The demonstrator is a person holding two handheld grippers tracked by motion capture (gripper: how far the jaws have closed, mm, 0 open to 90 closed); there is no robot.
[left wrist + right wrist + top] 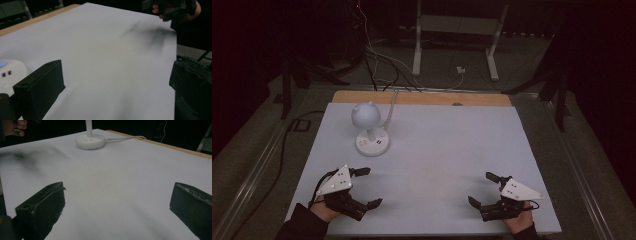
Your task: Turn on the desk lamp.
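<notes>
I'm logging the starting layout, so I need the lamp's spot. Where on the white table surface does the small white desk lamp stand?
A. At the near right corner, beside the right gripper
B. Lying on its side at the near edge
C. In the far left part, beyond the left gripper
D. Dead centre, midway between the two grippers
C: in the high view the lamp stands upright in the far left part of the table, beyond the left gripper.

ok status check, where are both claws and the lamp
Left claw open, near table edge. Right claw open, near edge too, holding nothing. Lamp upright at far left, untouched. White table bare between them.
</notes>
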